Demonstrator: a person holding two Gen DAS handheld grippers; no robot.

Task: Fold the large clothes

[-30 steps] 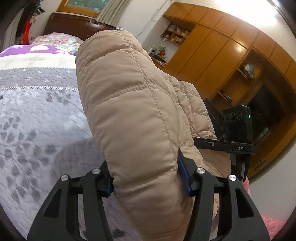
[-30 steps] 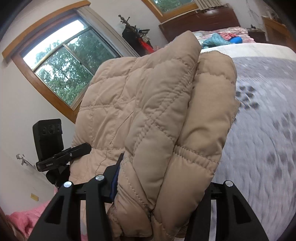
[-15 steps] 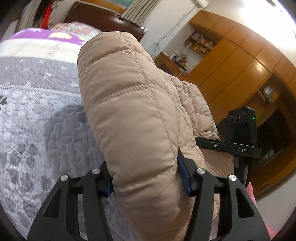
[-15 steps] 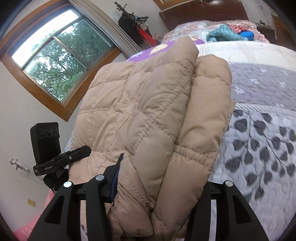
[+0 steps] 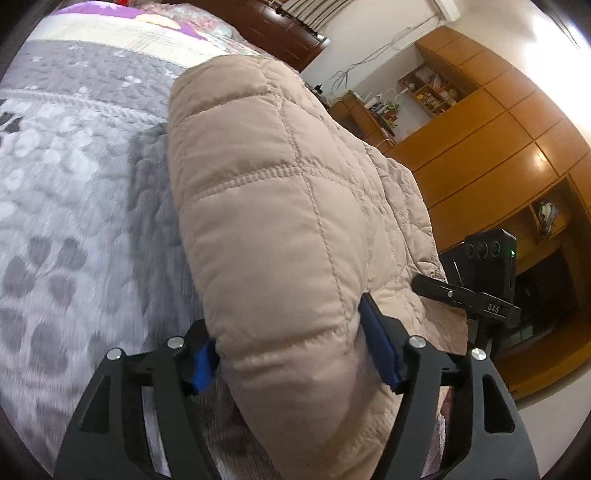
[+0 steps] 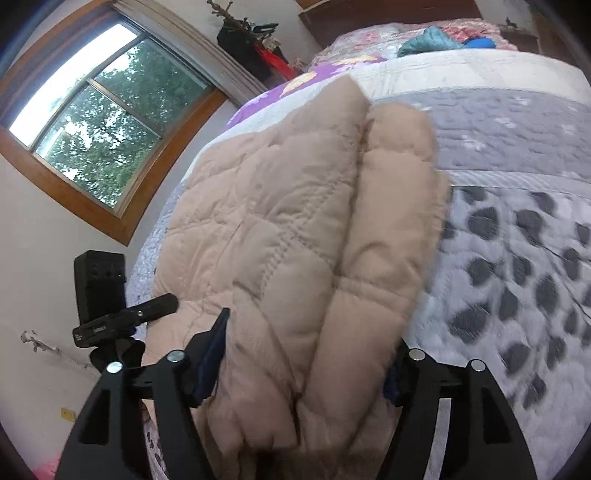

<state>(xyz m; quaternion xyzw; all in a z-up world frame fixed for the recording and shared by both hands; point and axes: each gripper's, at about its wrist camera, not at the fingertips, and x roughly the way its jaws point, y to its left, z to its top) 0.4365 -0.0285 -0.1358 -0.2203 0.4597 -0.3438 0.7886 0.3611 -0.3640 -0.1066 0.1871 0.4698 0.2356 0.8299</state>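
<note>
A beige quilted puffer jacket is folded into a thick bundle and held between both grippers over the bed. My left gripper is shut on one end of the jacket, its blue pads pressing the padding. My right gripper is shut on the other end of the jacket, where two padded layers lie side by side. The far end of the bundle is close to the grey patterned bedspread. The right gripper's body shows in the left wrist view. The left gripper's body shows in the right wrist view.
The bed has a grey leaf-print quilt with purple and white bedding further up. A dark wooden headboard and loose teal clothing lie at the far end. Wooden wardrobes stand on one side, a window on the other.
Both grippers have tilted down and moved toward the bed with the jacket, so the bundle's far end is lower, near the quilt. The grips have not changed.
</note>
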